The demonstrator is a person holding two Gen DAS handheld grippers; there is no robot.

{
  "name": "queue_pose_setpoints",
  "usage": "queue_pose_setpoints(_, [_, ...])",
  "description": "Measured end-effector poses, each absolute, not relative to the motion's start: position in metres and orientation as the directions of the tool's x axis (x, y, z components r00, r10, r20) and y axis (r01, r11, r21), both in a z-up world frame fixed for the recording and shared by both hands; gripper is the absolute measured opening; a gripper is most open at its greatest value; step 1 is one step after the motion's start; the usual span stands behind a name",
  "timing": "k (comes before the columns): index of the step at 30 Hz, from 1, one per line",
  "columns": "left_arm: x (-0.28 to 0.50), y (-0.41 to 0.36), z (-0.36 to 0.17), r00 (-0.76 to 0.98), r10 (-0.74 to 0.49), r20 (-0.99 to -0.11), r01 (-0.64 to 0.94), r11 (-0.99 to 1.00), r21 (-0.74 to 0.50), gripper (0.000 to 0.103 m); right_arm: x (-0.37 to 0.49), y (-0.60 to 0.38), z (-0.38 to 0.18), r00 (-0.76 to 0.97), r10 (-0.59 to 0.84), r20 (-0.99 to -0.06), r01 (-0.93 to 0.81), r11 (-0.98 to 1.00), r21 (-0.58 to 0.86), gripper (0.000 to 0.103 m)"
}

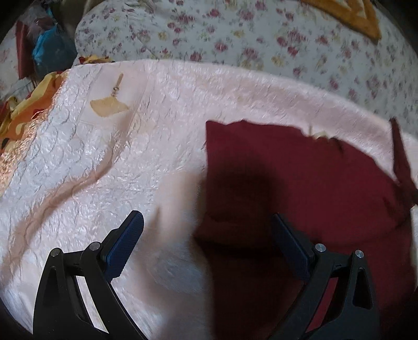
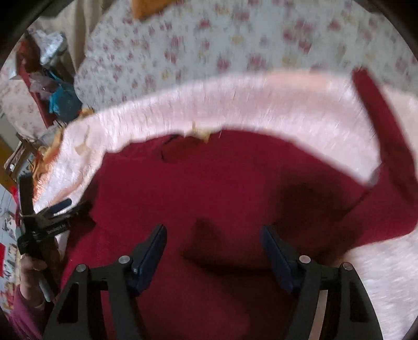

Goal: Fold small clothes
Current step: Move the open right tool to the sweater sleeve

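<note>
Dark red garment spread on a pink blanket, both tools above it with jaws apart.

The red garment [image 2: 222,183] lies flat on a crinkled pale pink blanket [image 1: 130,146] that covers the bed, with one sleeve [image 2: 378,120] stretching up and away at the right. The right tool [image 2: 214,248] is over the middle of the cloth, its blue-padded fingers apart and nothing between them. The left tool [image 1: 206,243] is over the garment's left edge, half above red cloth and half above blanket, jaws wide and empty; the right wrist view shows it at the left, gripped in a hand [image 2: 32,277]. Behind the blanket lies a white bedcover with small flowers [image 1: 248,39], with an orange cloth [image 1: 352,15] on it. At far left is a blurred heap of red, blue and yellow fabric [image 1: 44,52]. Both views are smeared.
</note>
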State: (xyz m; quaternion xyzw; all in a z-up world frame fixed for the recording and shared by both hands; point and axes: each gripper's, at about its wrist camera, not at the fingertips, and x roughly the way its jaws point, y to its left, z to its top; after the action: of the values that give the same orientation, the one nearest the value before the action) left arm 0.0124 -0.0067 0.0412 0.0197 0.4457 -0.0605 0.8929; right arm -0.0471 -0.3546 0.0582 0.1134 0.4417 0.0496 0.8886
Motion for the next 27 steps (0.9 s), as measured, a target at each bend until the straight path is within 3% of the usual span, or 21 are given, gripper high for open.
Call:
queue_pose_setpoints(3, [0.009, -0.018, 0.056, 0.557, -0.177, -0.812, 0.156, 0.982, -0.106, 0.099, -0.055, -0.397, 0.084, 0.663, 0.073, -0.745, 0.096, 0.979, 0.182, 0.073])
queue_pose_setpoints(8, [0.018, -0.056, 0.057, 0.537, -0.224, -0.813, 0.194, 0.971, -0.139, 0.099, -0.038, -0.467, 0.1, 0.678, -0.136, -0.722, 0.256, 0.965, 0.058, 0.073])
queue_pose_setpoints(14, [0.024, -0.086, 0.032, 0.571, -0.133, -0.81, 0.224, 0.975, -0.002, 0.099, -0.013, -0.498, 0.09, 0.717, -0.158, -0.679, 0.281, 0.957, 0.075, 0.073])
queue_pose_setpoints(23, [0.023, -0.095, 0.022, 0.583, -0.117, -0.804, 0.273, 0.96, 0.058, 0.099, -0.001, -0.503, 0.069, 0.719, -0.104, -0.687, 0.286, 0.946, 0.155, 0.075])
queue_pose_setpoints(27, [0.023, -0.096, 0.021, 0.585, -0.115, -0.803, 0.276, 0.959, 0.064, 0.099, -0.002, -0.501, 0.07, 0.723, -0.181, -0.666, 0.317, 0.945, 0.087, 0.075])
